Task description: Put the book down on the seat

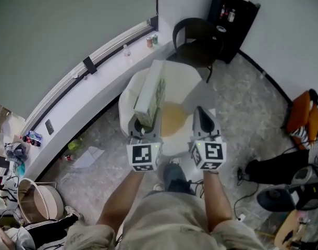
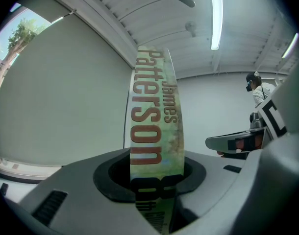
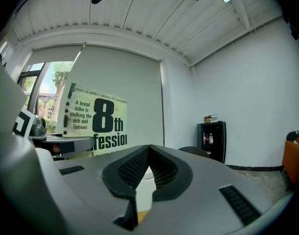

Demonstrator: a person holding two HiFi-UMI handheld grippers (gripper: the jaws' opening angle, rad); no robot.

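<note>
My left gripper (image 1: 144,125) is shut on the bottom end of a thick paperback book (image 1: 151,92) and holds it upright on edge. The book stands over a white round seat (image 1: 129,99) with a tan cushion (image 1: 172,119). In the left gripper view the green spine (image 2: 154,126) rises from between the jaws of my left gripper (image 2: 152,180). My right gripper (image 1: 200,113) hovers beside the book over the seat, shut with nothing in it. In the right gripper view its pads meet at the tip of my right gripper (image 3: 148,148), and the book's cover (image 3: 93,116) shows to the left.
A black chair (image 1: 195,40) stands beyond the seat, and a black shelf (image 1: 234,14) fills the far corner. Cans (image 1: 151,39) sit on the curved windowsill. An orange bag (image 1: 302,113) and cables lie at the right. A basket (image 1: 39,202) stands at the lower left.
</note>
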